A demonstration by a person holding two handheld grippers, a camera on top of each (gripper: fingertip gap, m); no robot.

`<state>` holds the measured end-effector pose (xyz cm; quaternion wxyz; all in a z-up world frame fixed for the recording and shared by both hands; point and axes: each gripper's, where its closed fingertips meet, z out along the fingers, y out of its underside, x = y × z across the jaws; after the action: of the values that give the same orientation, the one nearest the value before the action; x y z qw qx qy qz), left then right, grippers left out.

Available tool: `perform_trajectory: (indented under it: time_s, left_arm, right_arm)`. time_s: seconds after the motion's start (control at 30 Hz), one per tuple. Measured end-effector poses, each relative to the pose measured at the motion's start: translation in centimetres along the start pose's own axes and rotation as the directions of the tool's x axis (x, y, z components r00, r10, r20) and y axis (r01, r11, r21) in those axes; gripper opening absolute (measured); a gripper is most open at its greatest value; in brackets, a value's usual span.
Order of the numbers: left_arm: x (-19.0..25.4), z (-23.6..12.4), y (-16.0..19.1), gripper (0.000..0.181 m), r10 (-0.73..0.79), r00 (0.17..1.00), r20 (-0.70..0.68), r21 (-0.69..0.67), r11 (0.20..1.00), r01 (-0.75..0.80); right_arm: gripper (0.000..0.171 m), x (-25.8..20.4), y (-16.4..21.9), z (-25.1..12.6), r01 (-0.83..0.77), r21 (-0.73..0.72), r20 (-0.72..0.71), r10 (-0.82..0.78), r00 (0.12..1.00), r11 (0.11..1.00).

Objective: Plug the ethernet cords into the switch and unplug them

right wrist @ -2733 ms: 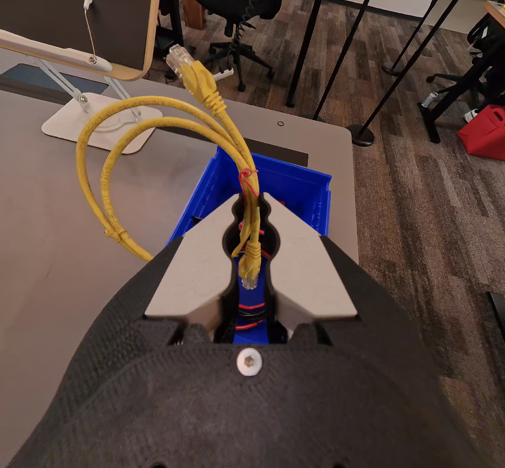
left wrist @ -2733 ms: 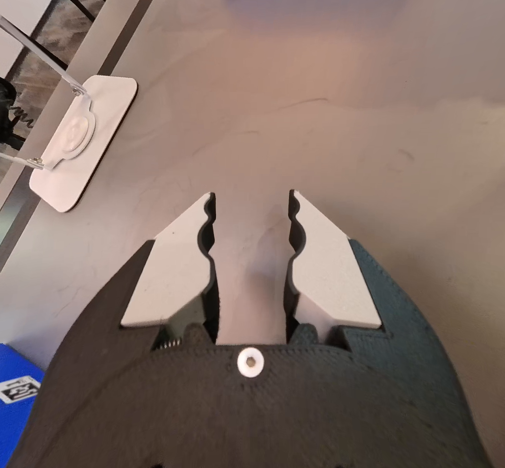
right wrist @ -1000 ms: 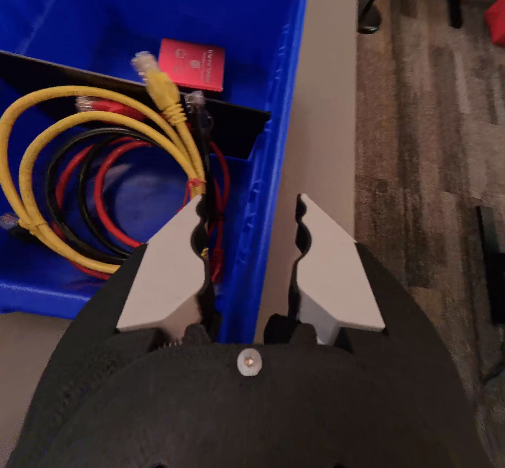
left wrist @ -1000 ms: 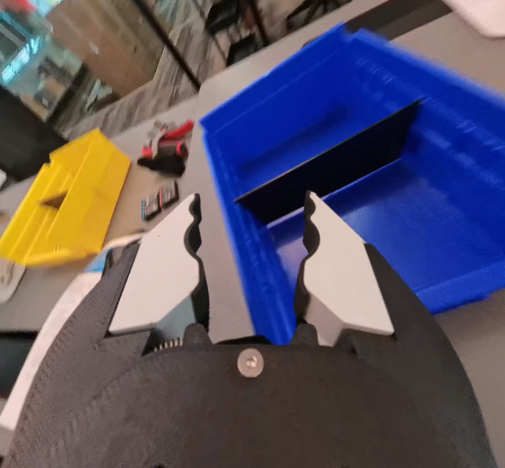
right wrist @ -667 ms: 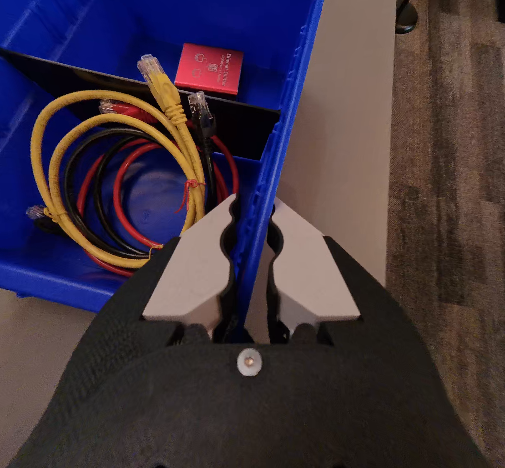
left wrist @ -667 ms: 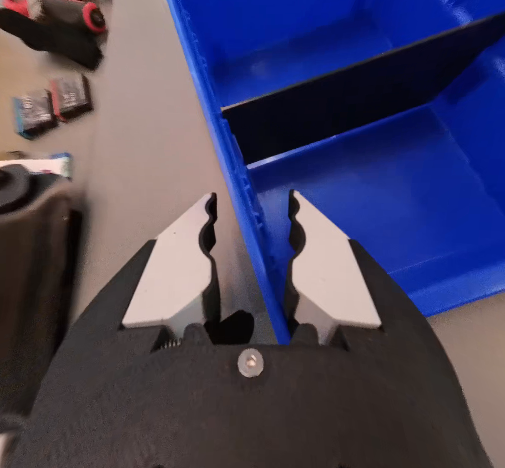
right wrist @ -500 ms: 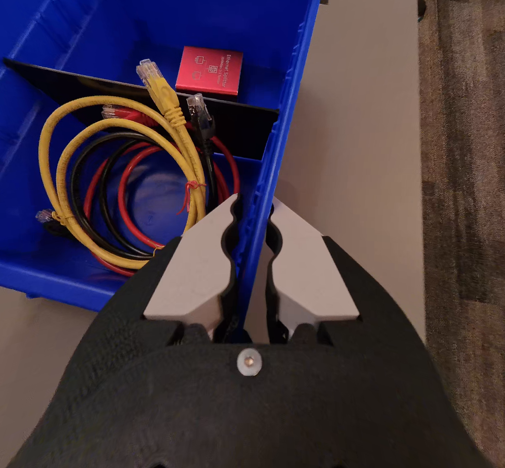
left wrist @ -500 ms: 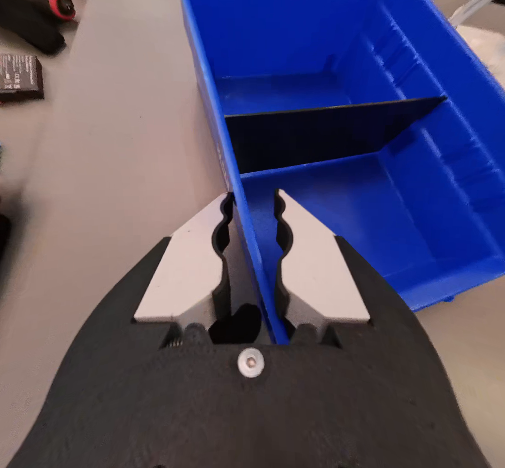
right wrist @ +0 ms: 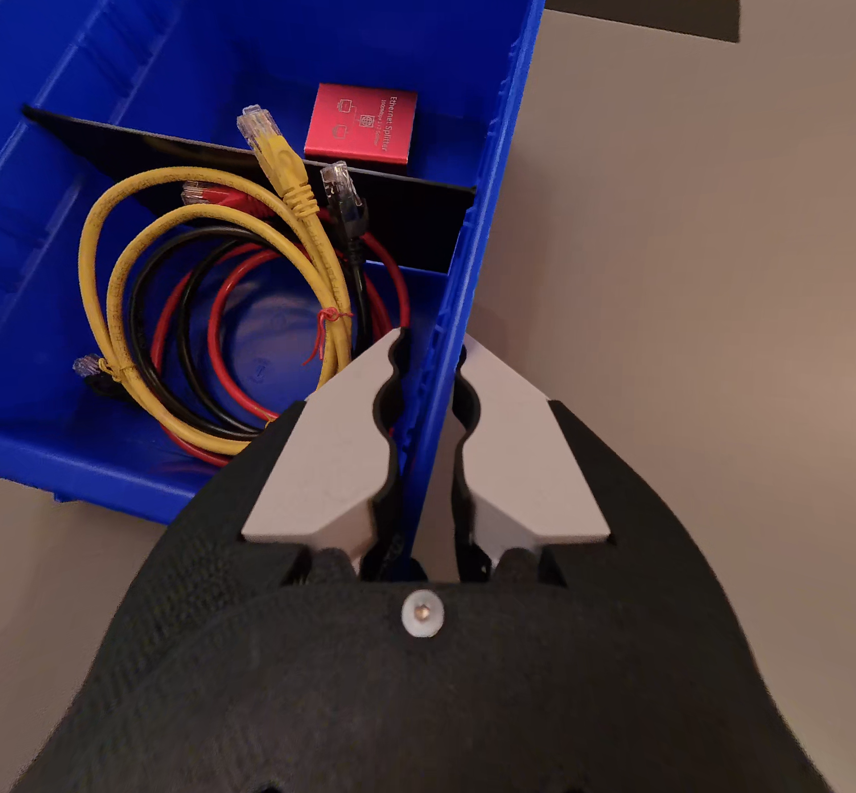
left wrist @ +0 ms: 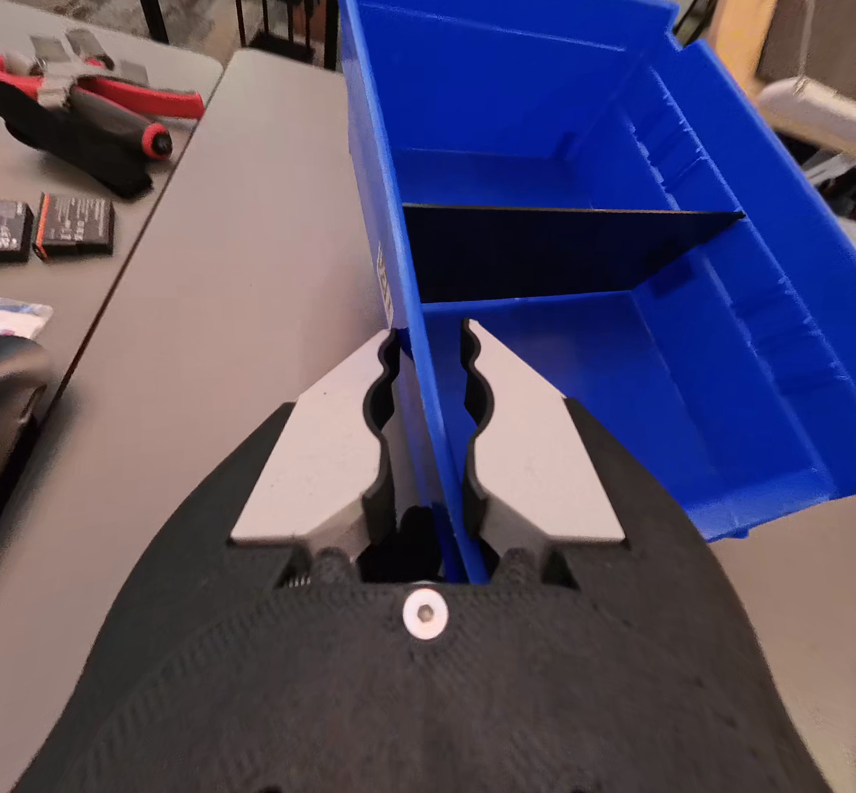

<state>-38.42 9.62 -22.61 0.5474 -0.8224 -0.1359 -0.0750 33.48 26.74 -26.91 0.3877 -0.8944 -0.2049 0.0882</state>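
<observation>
- Left gripper (left wrist: 431,335): fingers (left wrist: 324,446) nearly closed, clamped astride the left side wall of a blue bin (left wrist: 741,400), one inside, one outside.
- Right gripper (right wrist: 433,340): fingers (right wrist: 333,446) nearly closed as well, pinching the right side wall of the blue bin (right wrist: 491,215) the same way.
- Nearer compartment, just past the right gripper: coiled ethernet cords, yellow (right wrist: 97,270), black (right wrist: 157,377) and red (right wrist: 217,354), lying loose with plugs free.
- Yellow plug (right wrist: 259,127) and black plug (right wrist: 340,182) leaning up against a black divider (right wrist: 417,219).
- Beyond the divider, in the far compartment: a small red switch (right wrist: 363,122), lying flat, nothing plugged in.
- In the left wrist view the compartments look bare.
- Off to the left on the grey table (left wrist: 231,261): red-handled pliers (left wrist: 106,94) and two small black packs (left wrist: 74,233).
</observation>
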Motion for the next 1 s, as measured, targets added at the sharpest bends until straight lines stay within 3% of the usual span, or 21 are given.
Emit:
perform_trajectory:
  time_s: [0.33,0.63,1.0]
  left_arm:
    - [-0.1,-2.2,-3.3,0.023,-0.043,0.998,-0.043,0.136,0.990,0.048]
    - [-2.6,-4.4,-6.7,0.024,-0.141,0.988,-0.064,0.285,0.946,0.153]
    - [-1.7,-5.1,-7.8,0.024,-0.155,0.982,-0.111,0.350,0.918,0.184]
  right_arm:
    - [0.025,-9.3,-1.7,1.8,0.018,0.034,0.075,-0.020,0.997,0.999]
    - [0.044,-20.4,-3.7,4.4,0.064,0.069,0.180,-0.076,0.981,0.996]
    - [0.083,-35.9,-5.6,8.1,-0.009,0.089,0.407,-0.028,0.913,0.996]
